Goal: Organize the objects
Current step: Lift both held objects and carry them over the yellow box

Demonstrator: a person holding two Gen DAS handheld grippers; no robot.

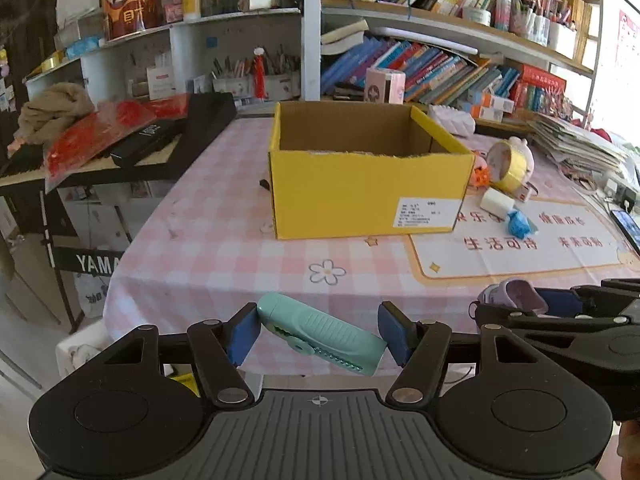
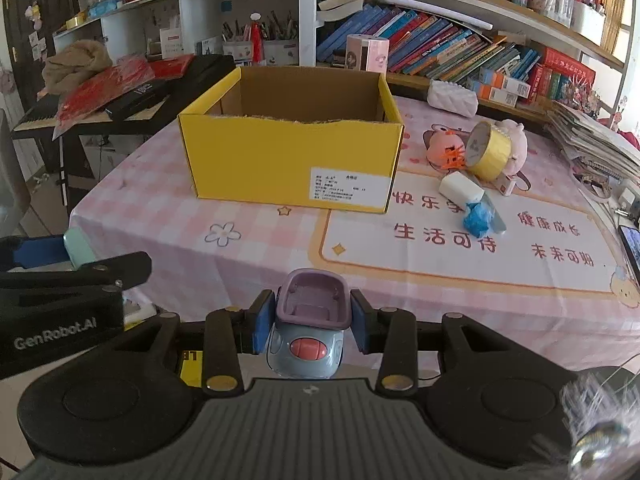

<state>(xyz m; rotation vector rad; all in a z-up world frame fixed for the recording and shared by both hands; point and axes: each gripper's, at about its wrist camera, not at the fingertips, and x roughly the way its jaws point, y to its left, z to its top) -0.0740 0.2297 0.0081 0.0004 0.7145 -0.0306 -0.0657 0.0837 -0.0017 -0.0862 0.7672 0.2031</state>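
The yellow cardboard box (image 2: pixel 292 152) sits open on the checked tablecloth (image 2: pixel 160 216), well ahead of both tools; both loads look bound for it. The next move likely calls for carrying each over the rim before letting go. The left gripper (image 1: pixel 318 334) clamps a mint-green handheld gadget (image 1: pixel 324 334) slantwise; the right gripper (image 2: pixel 313 320) pinches a small purple-and-grey toy car (image 2: pixel 310 324).

The floor of the yellow box (image 2: pixel 292 168) is hidden by its front wall. The phone (image 1: pixel 628 229), at three o'clock, is cut off by the edge.
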